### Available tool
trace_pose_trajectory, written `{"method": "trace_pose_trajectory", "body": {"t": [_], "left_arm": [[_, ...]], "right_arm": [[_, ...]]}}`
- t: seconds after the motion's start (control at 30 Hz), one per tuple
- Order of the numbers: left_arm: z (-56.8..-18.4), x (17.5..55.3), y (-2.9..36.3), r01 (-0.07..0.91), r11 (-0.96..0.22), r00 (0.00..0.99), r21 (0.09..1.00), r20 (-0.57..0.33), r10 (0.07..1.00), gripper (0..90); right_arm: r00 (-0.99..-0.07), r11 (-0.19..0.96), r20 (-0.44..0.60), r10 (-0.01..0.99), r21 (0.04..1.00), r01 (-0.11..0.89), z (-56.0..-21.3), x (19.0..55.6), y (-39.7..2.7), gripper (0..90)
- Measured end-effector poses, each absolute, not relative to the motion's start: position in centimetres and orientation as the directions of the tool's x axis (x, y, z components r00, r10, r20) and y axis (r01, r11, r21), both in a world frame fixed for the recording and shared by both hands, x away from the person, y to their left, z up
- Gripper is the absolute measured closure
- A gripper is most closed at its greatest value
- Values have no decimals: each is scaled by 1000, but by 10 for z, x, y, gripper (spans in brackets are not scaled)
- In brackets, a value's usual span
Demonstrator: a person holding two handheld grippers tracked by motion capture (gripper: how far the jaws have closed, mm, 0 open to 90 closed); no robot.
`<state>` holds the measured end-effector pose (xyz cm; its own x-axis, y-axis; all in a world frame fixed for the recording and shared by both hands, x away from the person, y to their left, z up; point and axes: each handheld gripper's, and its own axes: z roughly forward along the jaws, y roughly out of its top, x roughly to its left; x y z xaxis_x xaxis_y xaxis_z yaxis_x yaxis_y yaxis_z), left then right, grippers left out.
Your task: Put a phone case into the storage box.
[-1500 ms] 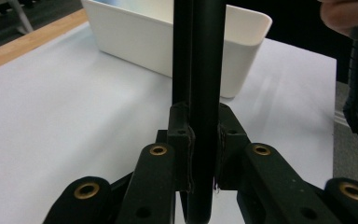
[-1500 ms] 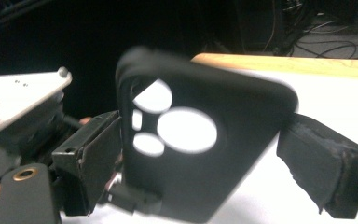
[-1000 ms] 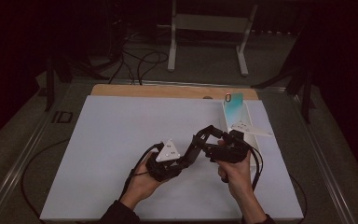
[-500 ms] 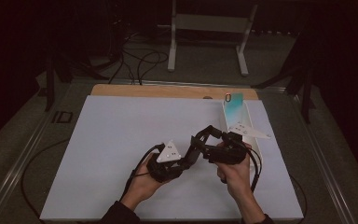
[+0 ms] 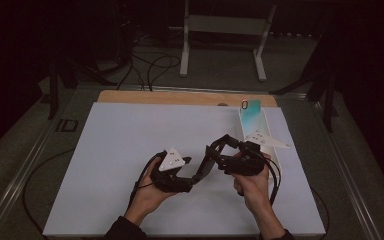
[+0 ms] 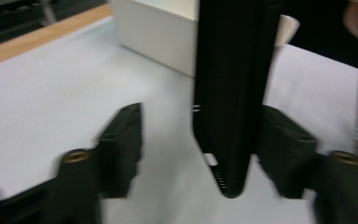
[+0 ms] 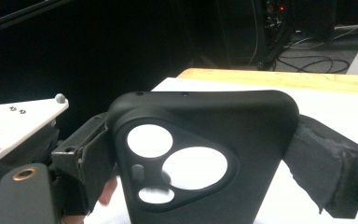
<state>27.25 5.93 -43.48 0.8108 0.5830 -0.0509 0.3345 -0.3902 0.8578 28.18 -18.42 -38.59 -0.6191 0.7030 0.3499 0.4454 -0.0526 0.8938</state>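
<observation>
The black phone case point(image 7: 200, 154) sits in the air above the white desk point(image 5: 105, 165), between the person's two hands near the desk's right half. The right tool point(image 7: 200, 158) is clamped on it across its width: in the right gripper view both padded jaws press the case's two long edges, and the camera cut-out with its three holes faces that camera. Holding it by the edges leaves the open face and the bottom end free, which is probably why it is gripped this way.

The left tool point(image 6: 198, 144) has just been opening, and its jaws now stand apart. In the left gripper view the case point(image 6: 228, 93) appears edge-on between them, bottom end down with its port cut-outs showing. It lies close to the right-hand jaw, while a clear gap separates it from the other jaw. Whether the near pad still touches is too blurred to tell, but the left tool no longer pinches the case. I judge this to be a handover or regrip, with the right tool carrying the case alone.

In the high view the left tool point(image 5: 192, 175) and right tool point(image 5: 215, 152) meet tip to tip. Beyond them, at the desk's right edge, a white box point(image 5: 262, 137) holds a phone with a teal screen point(image 5: 248, 116), probably what the case is meant for.
</observation>
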Motion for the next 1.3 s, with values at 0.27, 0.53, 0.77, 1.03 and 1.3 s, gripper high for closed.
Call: {"method": "trace_pose_trajectory", "body": {"t": [0.27, 0.53, 0.77, 1.03, 1.3], "left_arm": [[-436, 270, 68, 340, -382, 768, 859, -19, 641, 57], [-437, 266, 95, 352, -348, 718, 869, -13, 696, 0], [-444, 263, 125, 357, -302, 629, 884, 12, 778, 0], [-461, 255, 161, 391, -265, 577, 882, -10, 816, 0], [-479, 240, 192, 382, -244, 534, 891, 3, 846, 0]], "right_arm": [[-626, -34, 329, 707, 900, 435, -385, 281, -181, 139], [-613, -25, 309, 727, 904, 426, -385, 282, -185, 141], [-609, -19, 301, 734, 905, 424, -385, 284, -185, 141], [-609, -9, 290, 738, 907, 420, -384, 285, -185, 142], [-605, -11, 283, 744, 911, 413, -382, 285, -188, 142]]}}
